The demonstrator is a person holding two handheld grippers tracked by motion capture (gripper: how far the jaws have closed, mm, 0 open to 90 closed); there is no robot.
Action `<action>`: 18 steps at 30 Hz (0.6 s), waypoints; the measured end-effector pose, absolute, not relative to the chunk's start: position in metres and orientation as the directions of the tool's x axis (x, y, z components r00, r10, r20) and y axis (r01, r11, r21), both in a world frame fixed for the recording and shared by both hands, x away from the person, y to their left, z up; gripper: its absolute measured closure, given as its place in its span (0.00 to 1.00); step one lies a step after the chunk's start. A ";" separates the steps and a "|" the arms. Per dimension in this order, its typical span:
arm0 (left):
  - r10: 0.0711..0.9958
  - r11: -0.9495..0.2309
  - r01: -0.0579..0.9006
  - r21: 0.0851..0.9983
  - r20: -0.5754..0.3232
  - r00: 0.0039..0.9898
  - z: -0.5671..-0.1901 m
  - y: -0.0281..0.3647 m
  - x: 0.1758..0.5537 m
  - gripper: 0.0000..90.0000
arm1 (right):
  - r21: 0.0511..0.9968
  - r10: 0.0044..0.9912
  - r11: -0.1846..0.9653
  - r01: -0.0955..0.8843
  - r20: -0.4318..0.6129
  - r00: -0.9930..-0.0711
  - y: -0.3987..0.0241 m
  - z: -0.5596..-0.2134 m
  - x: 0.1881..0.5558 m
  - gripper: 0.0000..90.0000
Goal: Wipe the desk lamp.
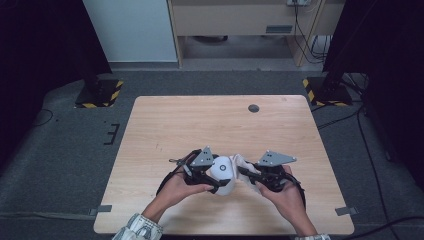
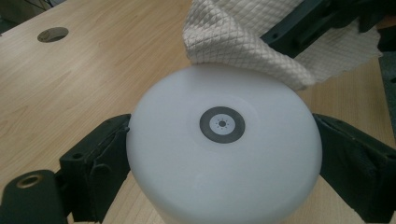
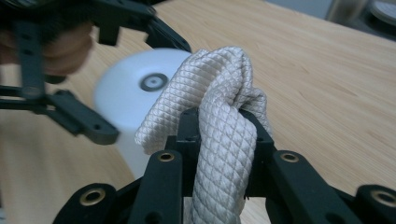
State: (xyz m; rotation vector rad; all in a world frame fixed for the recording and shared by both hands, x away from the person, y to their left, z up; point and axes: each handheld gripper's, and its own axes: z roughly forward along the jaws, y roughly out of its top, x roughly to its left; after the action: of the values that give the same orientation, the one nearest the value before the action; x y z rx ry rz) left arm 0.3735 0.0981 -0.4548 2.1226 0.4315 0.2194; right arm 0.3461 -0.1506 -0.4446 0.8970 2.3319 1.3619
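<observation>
Wooden table (image 1: 200, 120), grey carpet (image 1: 60, 150)

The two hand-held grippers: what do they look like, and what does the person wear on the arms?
Each one, the left gripper and the right gripper, is a black frame with two black jaws, brass-coloured screw holes and a grey three-cornered plate on top. Black cables trail from them. The sleeves are light with a checked pattern.
</observation>
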 end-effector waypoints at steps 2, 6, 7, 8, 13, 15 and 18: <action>0.382 -0.511 0.219 0.832 -0.009 0.924 -0.455 0.099 0.374 0.09 | 0.848 0.658 0.365 0.385 0.058 -0.751 -0.148 -0.448 0.349 0.82; 0.368 -0.518 0.209 0.829 -0.004 0.930 -0.455 0.099 0.376 0.09 | 0.826 0.662 0.383 0.414 0.067 -0.747 -0.146 -0.459 0.357 0.82; 0.365 -0.520 0.206 0.829 -0.002 0.931 -0.455 0.099 0.376 0.09 | 0.812 0.663 0.394 0.431 0.073 -0.745 -0.145 -0.462 0.360 0.82; 0.364 -0.521 0.203 0.829 0.000 0.932 -0.455 0.099 0.376 0.09 | 0.793 0.663 0.410 0.451 0.080 -0.744 -0.144 -0.468 0.365 0.82; 0.356 -0.528 0.194 0.827 0.009 0.934 -0.455 0.099 0.377 0.09 | 0.731 0.676 0.447 0.516 0.101 -0.729 -0.135 -0.490 0.377 0.82; 0.353 -0.527 0.193 0.828 0.007 0.936 -0.455 0.100 0.377 0.09 | 0.718 0.679 0.451 0.530 0.110 -0.726 -0.134 -0.496 0.379 0.82; 0.351 -0.531 0.187 0.826 0.013 0.936 -0.455 0.100 0.377 0.09 | 0.701 0.675 0.473 0.534 0.101 -0.731 -0.134 -0.502 0.377 0.82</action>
State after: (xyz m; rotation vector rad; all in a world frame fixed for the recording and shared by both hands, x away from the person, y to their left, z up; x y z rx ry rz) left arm 0.3773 0.0995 -0.4550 2.1441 0.3806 0.2193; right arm 0.3772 -0.1336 -0.5019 1.0504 2.5283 1.1015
